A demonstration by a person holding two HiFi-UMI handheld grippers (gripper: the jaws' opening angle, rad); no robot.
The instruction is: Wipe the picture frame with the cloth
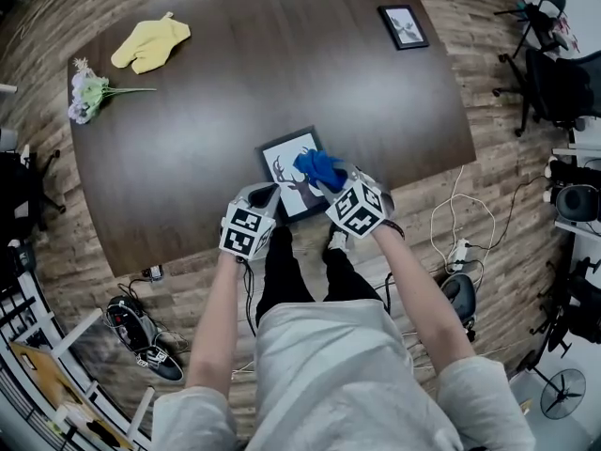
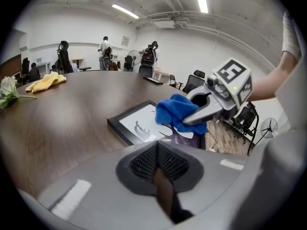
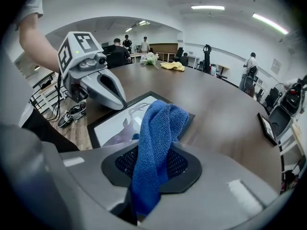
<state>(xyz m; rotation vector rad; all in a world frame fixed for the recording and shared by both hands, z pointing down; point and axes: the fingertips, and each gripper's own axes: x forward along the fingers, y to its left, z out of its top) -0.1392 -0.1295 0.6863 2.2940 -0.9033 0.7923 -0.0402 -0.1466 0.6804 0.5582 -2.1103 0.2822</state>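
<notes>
A black picture frame (image 1: 286, 178) with a deer print lies flat near the front edge of the dark wooden table (image 1: 244, 83). My right gripper (image 1: 331, 178) is shut on a blue cloth (image 1: 319, 166), which hangs bunched over the frame's right part. The cloth (image 3: 158, 128) runs up between the jaws in the right gripper view, above the frame (image 3: 122, 121). My left gripper (image 1: 268, 194) is shut with nothing in it, its tip at the frame's near left edge. The left gripper view shows the frame (image 2: 136, 123), the cloth (image 2: 177, 113) and the right gripper (image 2: 201, 111) ahead.
A yellow cloth (image 1: 150, 43) and a bunch of flowers (image 1: 89, 92) lie at the table's far left. A second small frame (image 1: 403, 26) lies at the far right. Shoes (image 1: 141, 336) and cables are on the floor; office chairs (image 1: 554, 73) stand at the right.
</notes>
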